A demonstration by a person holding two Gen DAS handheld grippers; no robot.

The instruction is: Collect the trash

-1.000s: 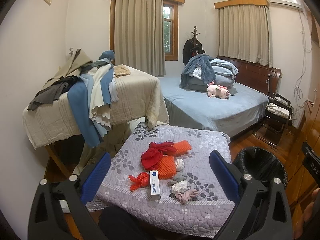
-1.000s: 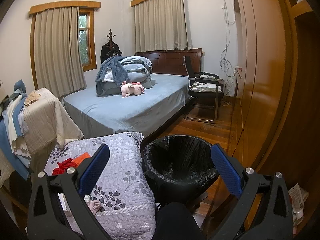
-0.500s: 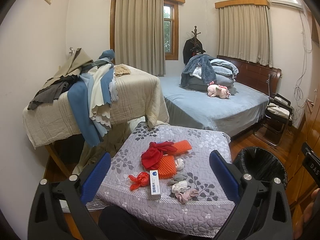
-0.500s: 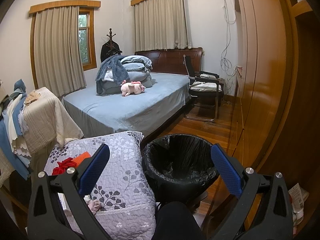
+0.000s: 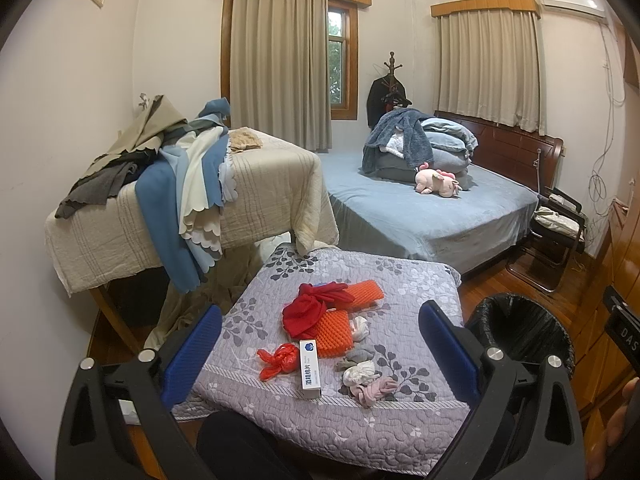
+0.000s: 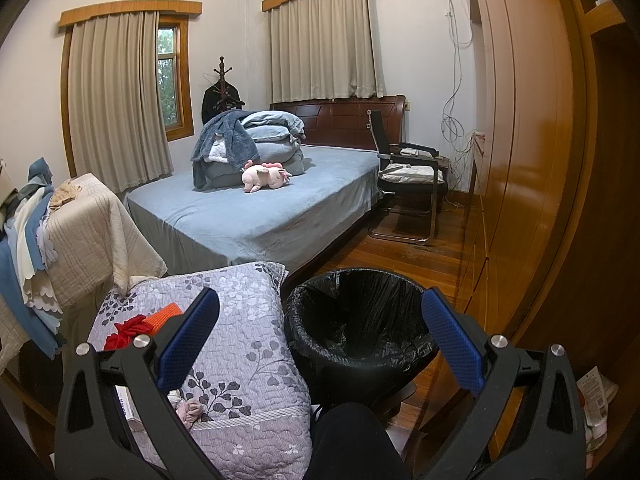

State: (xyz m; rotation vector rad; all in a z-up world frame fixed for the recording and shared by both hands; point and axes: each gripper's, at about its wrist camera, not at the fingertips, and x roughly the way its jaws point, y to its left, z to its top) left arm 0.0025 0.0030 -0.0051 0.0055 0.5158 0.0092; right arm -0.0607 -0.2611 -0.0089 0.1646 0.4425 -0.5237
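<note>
Trash lies on a grey floral quilt point(image 5: 400, 280): a white box with blue print point(image 5: 309, 368), a crumpled red wrapper point(image 5: 276, 360), red cloth scraps point(image 5: 308, 310), orange foam nets point(image 5: 334, 330) and wadded tissues point(image 5: 366, 376). A bin with a black liner point(image 6: 360, 320) stands right of the quilt; it also shows in the left wrist view point(image 5: 520, 332). My left gripper point(image 5: 320, 356) is open and empty, above the quilt's near edge. My right gripper point(image 6: 320, 344) is open and empty, above the bin's near left rim.
A table draped in beige cloth with piled fabrics point(image 5: 180, 184) stands at the left. A blue bed point(image 5: 420, 212) with folded bedding and a pink plush toy is behind. A chair point(image 6: 408, 184) and a wooden wardrobe point(image 6: 540, 160) are at the right.
</note>
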